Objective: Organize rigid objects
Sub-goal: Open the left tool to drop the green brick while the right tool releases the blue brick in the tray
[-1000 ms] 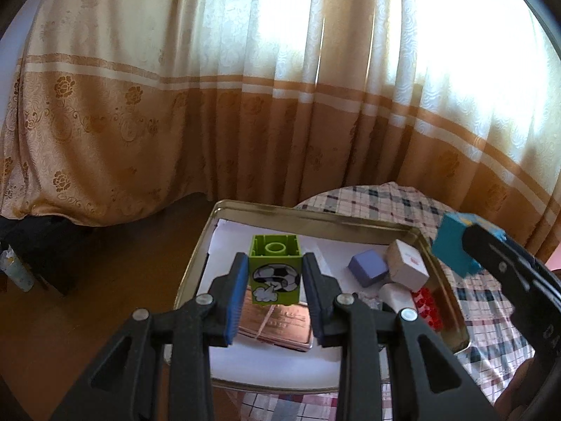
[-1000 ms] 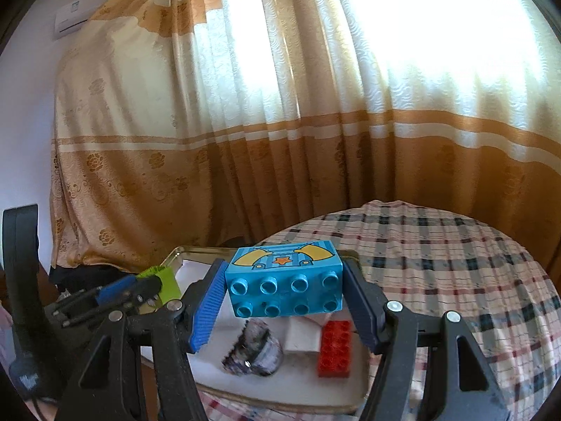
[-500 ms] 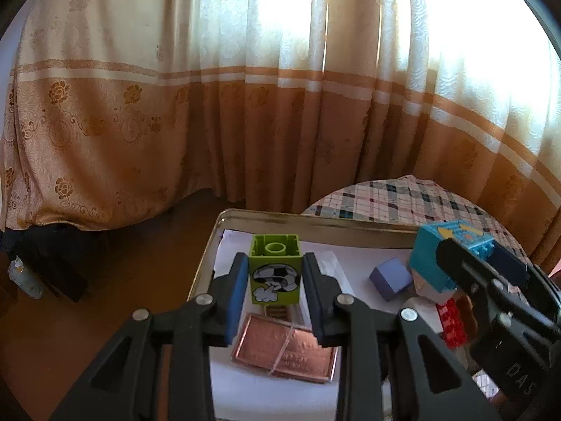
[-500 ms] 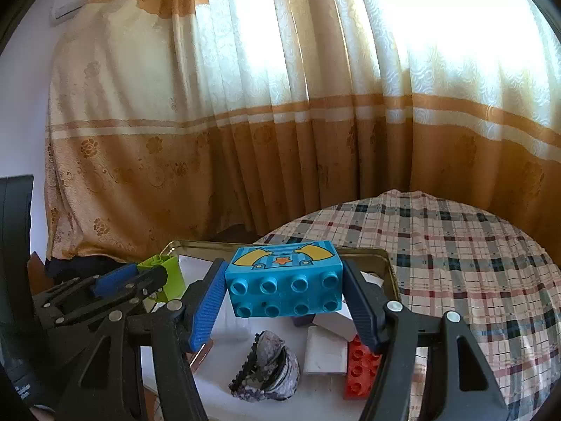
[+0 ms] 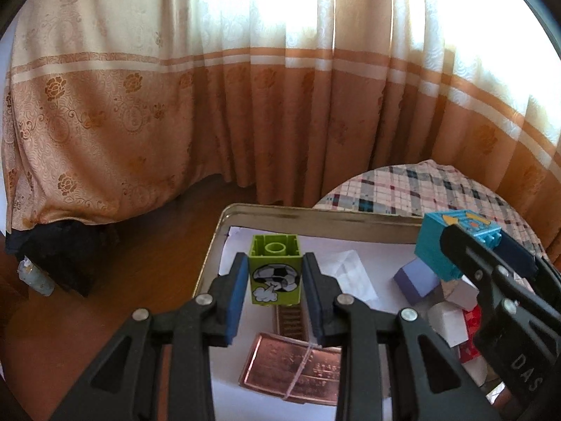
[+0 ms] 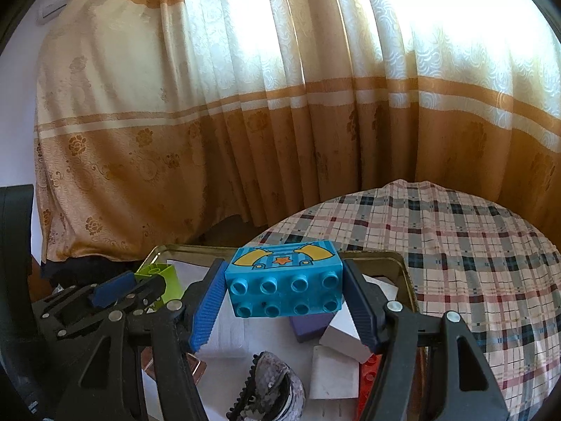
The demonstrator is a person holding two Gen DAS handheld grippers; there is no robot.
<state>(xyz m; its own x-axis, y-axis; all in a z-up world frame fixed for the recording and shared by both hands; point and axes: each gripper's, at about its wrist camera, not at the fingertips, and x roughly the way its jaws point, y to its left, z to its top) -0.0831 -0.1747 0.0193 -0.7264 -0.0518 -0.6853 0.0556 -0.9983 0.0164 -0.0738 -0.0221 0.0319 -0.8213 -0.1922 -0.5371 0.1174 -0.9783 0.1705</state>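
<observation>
Left wrist view: the left gripper (image 5: pixel 275 294) stays clamped on the green block (image 5: pixel 276 269), which now hangs over the tray (image 5: pixel 224 224) above the copper plate (image 5: pixel 298 368) (a second ago it was nearer the tray's front edge). Right gripper (image 6: pixel 284 294) stays clenched on the blue block (image 6: pixel 284 287), over the purple cube (image 6: pixel 310 326). Both look ready to set down.

Each camera rides on a handheld gripper, looking forward and down along its fingers from close above the metal tray (image 5: pixel 245 210) (a fisheye, so the edges curve). Both face the curtain (image 6: pixel 315 140), and they share the tray, the plaid tablecloth (image 6: pixel 455 245) and each other's gripper.
</observation>
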